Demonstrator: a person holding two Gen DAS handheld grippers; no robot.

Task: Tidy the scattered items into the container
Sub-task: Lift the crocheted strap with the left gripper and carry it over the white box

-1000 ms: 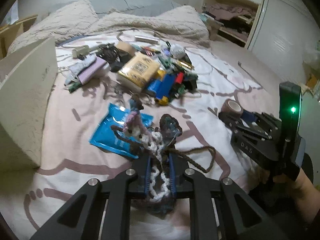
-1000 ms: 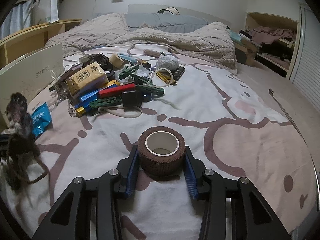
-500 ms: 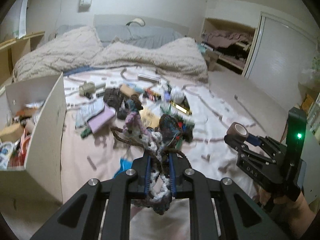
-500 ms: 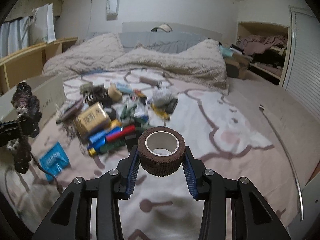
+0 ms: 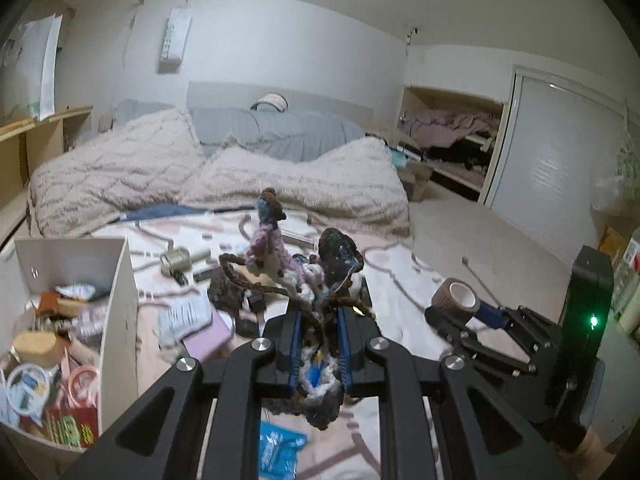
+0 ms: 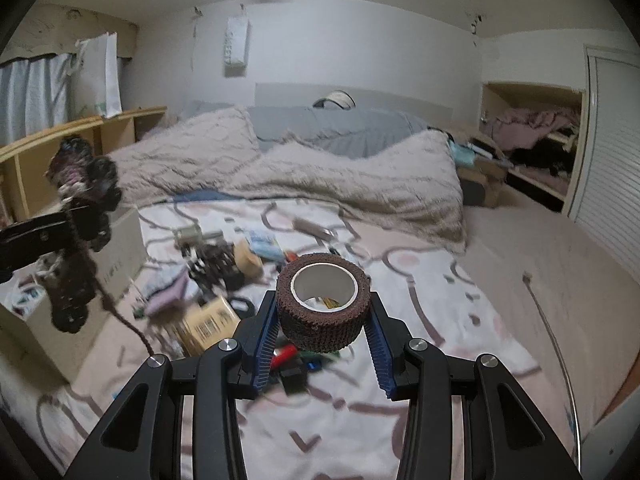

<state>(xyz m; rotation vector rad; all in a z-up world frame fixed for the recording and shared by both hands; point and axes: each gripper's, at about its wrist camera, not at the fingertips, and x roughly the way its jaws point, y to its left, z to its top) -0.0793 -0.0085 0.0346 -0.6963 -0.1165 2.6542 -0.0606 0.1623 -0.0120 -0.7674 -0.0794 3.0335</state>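
Here, in my left wrist view, my left hand-held gripper (image 5: 318, 344) is clamped tight on a crocheted yarn bundle (image 5: 280, 256), whose purple and brown loops stick up above the blue pads and hang below them. Past it the bed (image 5: 404, 292) carries scattered clutter: a pink notebook (image 5: 210, 334) under a printed packet, a dark tangle, and a blue sachet (image 5: 278, 454) close under the gripper. To the left stands the white box (image 5: 116, 312), open-topped, already holding a yellowish block, a plastic ring, crumpled wrappers and red packaging. To the right, my right hand-held gripper (image 5: 460, 312) grips a brown tape roll (image 5: 456, 300) above the sheet. A fluffy beige blanket (image 5: 304, 188) lies heaped beyond.

In my right wrist view, the right hand-held gripper (image 6: 322, 344) is narrowed onto the brown tape roll (image 6: 322, 312), pads pressing both sides, the white core facing up. Beneath it lie a yellow box (image 6: 206, 324), a red clip and dark bits, all blurred. At left the yarn bundle (image 6: 80, 196) hangs from my left hand-held gripper (image 6: 60, 232) just in front of the white box (image 6: 120, 252).
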